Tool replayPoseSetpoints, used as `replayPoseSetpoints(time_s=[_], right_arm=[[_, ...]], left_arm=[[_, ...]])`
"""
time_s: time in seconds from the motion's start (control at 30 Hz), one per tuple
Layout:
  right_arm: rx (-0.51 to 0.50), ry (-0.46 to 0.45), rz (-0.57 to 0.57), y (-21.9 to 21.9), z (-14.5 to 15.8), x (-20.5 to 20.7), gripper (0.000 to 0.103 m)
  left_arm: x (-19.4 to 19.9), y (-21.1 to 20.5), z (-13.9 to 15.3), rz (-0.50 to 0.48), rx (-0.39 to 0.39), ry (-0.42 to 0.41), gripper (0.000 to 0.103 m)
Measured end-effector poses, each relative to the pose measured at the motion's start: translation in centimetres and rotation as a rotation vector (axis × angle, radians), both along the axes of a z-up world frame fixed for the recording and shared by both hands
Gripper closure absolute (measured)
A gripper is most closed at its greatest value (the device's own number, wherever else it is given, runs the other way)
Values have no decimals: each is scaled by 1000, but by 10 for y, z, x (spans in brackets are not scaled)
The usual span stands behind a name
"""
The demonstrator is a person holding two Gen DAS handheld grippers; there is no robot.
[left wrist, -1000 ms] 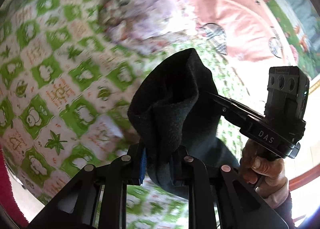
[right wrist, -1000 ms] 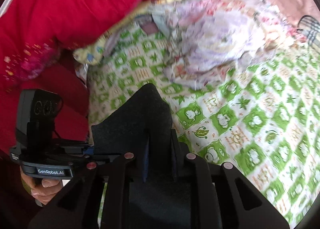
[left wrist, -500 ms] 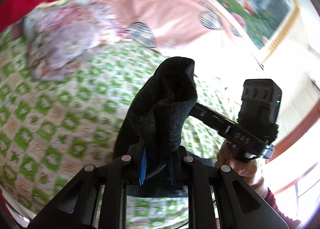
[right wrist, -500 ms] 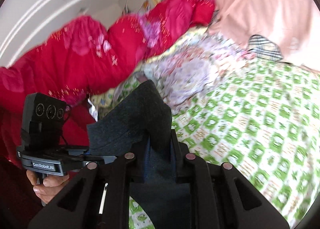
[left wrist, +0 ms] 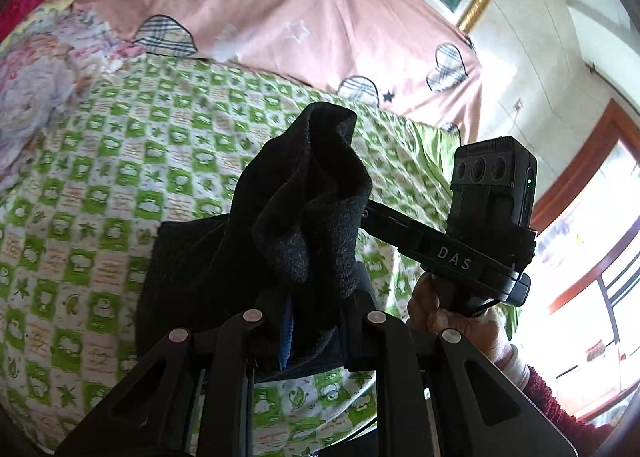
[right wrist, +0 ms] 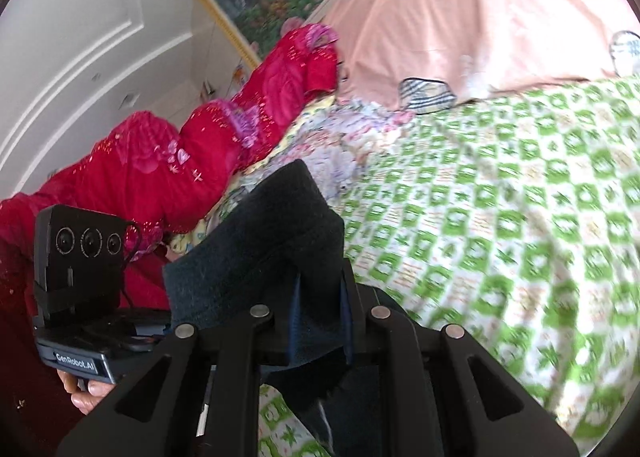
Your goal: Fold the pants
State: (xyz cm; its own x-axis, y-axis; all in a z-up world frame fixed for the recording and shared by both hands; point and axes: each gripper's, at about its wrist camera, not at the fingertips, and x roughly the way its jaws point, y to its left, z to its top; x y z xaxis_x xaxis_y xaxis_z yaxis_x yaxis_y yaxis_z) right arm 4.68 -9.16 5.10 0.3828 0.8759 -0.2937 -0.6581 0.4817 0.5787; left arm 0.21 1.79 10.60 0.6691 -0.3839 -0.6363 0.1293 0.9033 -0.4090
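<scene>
Dark blue-black fleece pants [left wrist: 304,217] are pinched in both grippers and held up above the bed. My left gripper [left wrist: 312,321] is shut on a bunched edge of the pants, which stands up past the fingertips. My right gripper [right wrist: 318,309] is shut on another edge of the pants [right wrist: 276,245]. The rest of the cloth hangs below toward the green checked bedsheet [left wrist: 100,185]. The right gripper's body [left wrist: 472,253] shows close at the right in the left wrist view. The left gripper's body [right wrist: 80,289] shows at the left in the right wrist view.
A pink quilt with plaid hearts [left wrist: 304,17] lies at the far side of the bed. A floral cloth [left wrist: 36,73] lies on the sheet at the left. A red blanket [right wrist: 168,173] is piled along the bed's side. A window [left wrist: 592,289] is at the right.
Both grippers have lifted the pants and tilted upward, so the views swing from the bedsheet toward the pink quilt, wall and window. Both stay shut on the cloth.
</scene>
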Motion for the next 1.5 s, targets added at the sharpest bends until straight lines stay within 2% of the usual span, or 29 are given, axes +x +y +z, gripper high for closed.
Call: replayPoseSetpoints(time_s=[0.2,0.47,0.73,0.9,0.97,1.03,1.1,1.17,1.37,1.5], right_arm=[[25,45,-51,-31,-27,-6,85],[38,115,-103,-56,-61,-8,85],[-32,159,-193,-79,-75,-17,80],[-34,193,-274,-97,-81,-24,80],[-32,211,-304,-105,-84,-28,80],[-44,228,-337,-111,-85,-32,80],[-58,234,-366,-113,-85,-35,76],[-57,242,-403,-120,-85,-41,61],[-49,240,-483,-130,-76,-52,51],[-54,210,-518,-129,-60,-58,46]], left_arm=[[8,-38,-19,-51,66,29,86],[18,-66,-46,-89,147,54,86],[23,-90,-69,-142,196,64,82],[23,-103,-80,-190,212,58,72],[24,-106,-83,-207,211,58,62],[23,-108,-86,-234,192,59,57],[20,-110,-87,-254,190,53,55],[18,-112,-86,-270,187,47,52],[9,-100,-81,-282,121,63,49],[-1,-85,-69,-261,82,46,46]])
